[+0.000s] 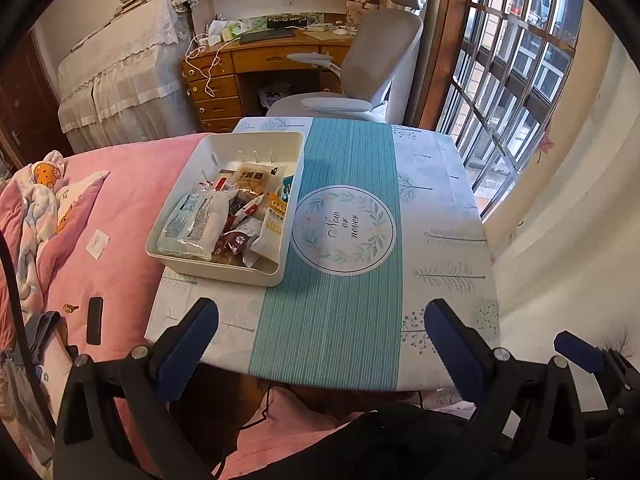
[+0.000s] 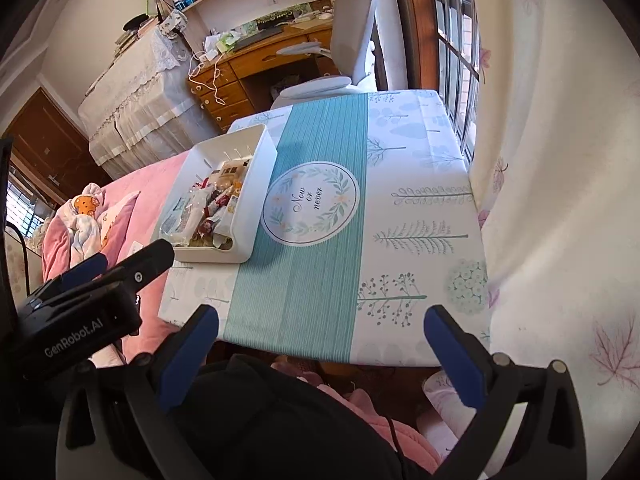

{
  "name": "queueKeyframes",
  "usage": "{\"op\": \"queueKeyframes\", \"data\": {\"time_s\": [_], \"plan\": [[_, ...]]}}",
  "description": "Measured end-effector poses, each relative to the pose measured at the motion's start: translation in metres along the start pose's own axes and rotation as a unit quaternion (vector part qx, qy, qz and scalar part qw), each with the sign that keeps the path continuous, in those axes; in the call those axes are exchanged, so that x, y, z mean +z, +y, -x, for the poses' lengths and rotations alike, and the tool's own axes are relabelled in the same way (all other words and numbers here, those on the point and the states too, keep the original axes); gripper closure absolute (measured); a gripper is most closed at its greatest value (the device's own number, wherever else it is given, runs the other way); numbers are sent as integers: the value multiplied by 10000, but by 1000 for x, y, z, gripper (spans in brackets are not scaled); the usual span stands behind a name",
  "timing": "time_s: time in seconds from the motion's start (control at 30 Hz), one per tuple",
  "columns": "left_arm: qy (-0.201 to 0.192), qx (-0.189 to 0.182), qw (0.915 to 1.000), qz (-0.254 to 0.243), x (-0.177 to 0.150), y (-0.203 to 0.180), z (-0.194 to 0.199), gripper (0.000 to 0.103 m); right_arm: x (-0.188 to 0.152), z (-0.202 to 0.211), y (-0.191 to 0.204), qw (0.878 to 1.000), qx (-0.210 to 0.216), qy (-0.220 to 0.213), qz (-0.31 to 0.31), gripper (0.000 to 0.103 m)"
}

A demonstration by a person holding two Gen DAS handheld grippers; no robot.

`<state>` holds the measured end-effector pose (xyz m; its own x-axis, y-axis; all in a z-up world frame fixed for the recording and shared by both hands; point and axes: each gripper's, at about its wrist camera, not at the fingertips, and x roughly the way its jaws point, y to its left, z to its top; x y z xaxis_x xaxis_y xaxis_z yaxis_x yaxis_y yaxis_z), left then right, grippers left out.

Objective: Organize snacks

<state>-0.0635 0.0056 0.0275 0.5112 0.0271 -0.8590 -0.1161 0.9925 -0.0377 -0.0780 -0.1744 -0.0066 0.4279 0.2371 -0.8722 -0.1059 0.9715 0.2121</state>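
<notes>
Left wrist view: the left tool (image 1: 320, 336) hangs wide open and empty over the near edge of the tabletop (image 1: 440, 200). At 11 o'clock a white bin (image 1: 256, 142) holds the snacks (image 1: 228, 220), heaped in 1 loose pile. Its left side sits close to the tabletop's edge beside the bed (image 1: 132, 200), so a hard nudge could tip it.

Right wrist view: the right tool (image 2: 320, 332) is also fully open, holding nothing. The bin (image 2: 240, 240) lies at 10 o'clock; crinkly packets may slip from a shallow pinch.

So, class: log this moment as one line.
left gripper: open, empty | right gripper: open, empty | snacks: in white bin
</notes>
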Motion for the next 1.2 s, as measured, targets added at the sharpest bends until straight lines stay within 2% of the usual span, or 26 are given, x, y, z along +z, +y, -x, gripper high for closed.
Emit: {"op": "queueKeyframes", "data": {"time_s": [0.3,1.2], "plan": [[69,-6,9999,-142,4,-8,-7,1,3,-6,-6,9999,-29,102,-72,0],[164,-5,9998,-145,5,10,-17,1,6,-15,7,9996,-66,234,-113,0]]}}
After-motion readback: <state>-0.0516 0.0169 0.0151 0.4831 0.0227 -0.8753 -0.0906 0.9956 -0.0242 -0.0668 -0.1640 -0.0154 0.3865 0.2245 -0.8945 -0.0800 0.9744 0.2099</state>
